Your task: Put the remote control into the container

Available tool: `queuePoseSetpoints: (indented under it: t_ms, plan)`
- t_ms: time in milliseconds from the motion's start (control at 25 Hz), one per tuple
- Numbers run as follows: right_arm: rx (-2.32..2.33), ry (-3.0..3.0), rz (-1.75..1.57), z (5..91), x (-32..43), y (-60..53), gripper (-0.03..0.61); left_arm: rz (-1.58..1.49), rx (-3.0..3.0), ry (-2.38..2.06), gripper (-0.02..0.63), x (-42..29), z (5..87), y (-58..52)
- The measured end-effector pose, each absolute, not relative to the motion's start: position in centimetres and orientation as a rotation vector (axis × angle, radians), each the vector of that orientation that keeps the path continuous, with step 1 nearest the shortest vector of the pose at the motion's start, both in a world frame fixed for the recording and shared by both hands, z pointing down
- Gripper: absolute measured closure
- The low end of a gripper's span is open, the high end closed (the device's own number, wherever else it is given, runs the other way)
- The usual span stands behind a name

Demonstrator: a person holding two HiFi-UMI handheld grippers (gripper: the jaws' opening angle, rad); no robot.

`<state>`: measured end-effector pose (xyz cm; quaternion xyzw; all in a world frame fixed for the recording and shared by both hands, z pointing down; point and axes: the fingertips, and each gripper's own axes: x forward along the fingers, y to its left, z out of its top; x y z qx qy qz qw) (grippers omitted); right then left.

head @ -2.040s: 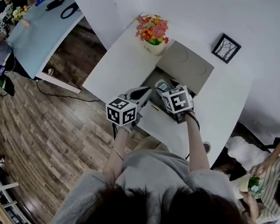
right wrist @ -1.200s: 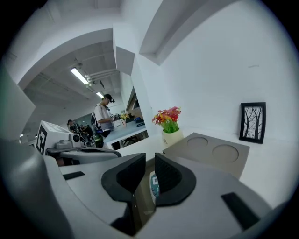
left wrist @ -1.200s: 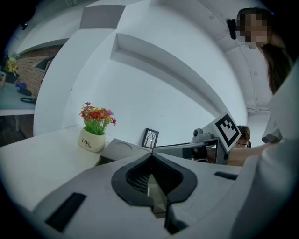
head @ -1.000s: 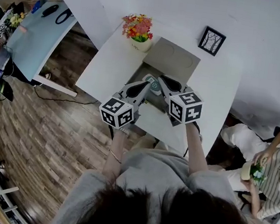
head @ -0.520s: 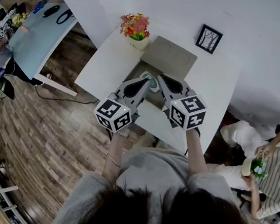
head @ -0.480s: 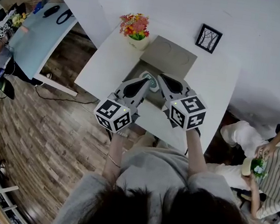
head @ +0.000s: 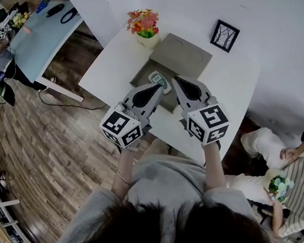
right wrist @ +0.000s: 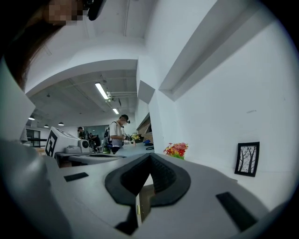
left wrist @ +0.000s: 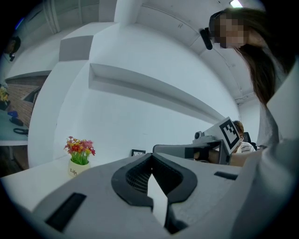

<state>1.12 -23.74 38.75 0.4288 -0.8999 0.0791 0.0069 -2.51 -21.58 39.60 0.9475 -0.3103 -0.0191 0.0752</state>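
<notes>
The remote control [head: 158, 79], grey with a teal screen, lies inside the open grey container [head: 142, 76] on the white table [head: 230, 84]. The container's lid [head: 181, 53] stands folded back behind it. My left gripper [head: 160, 87] hovers just short of the container, jaws shut and empty. My right gripper [head: 175, 80] is beside it over the container's near right edge, also shut with nothing in it. In the left gripper view the left gripper [left wrist: 151, 158] points over the table with the right gripper's marker cube [left wrist: 230, 132] beyond it. The right gripper view shows the right gripper [right wrist: 149, 159] with its jaws together.
A pot of flowers [head: 142, 24] stands at the table's far left corner. A small framed picture [head: 225, 35] leans on the wall at the back. People sit to the right [head: 293, 170]. Another table [head: 37, 31] stands to the left over wood floor.
Both grippers have drawn back from the container toward me. The remote stays in the container, free of the jaws.
</notes>
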Motion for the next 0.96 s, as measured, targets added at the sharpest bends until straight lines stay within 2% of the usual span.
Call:
queuePoseSetpoints:
  t_ms: [960]
  plan:
    - [1.288,-2.875,0.239,39.6,0.7,-24.0,0.580,-0.011,2.854,-0.918,0.611,-2.4,40.4,-21.5]
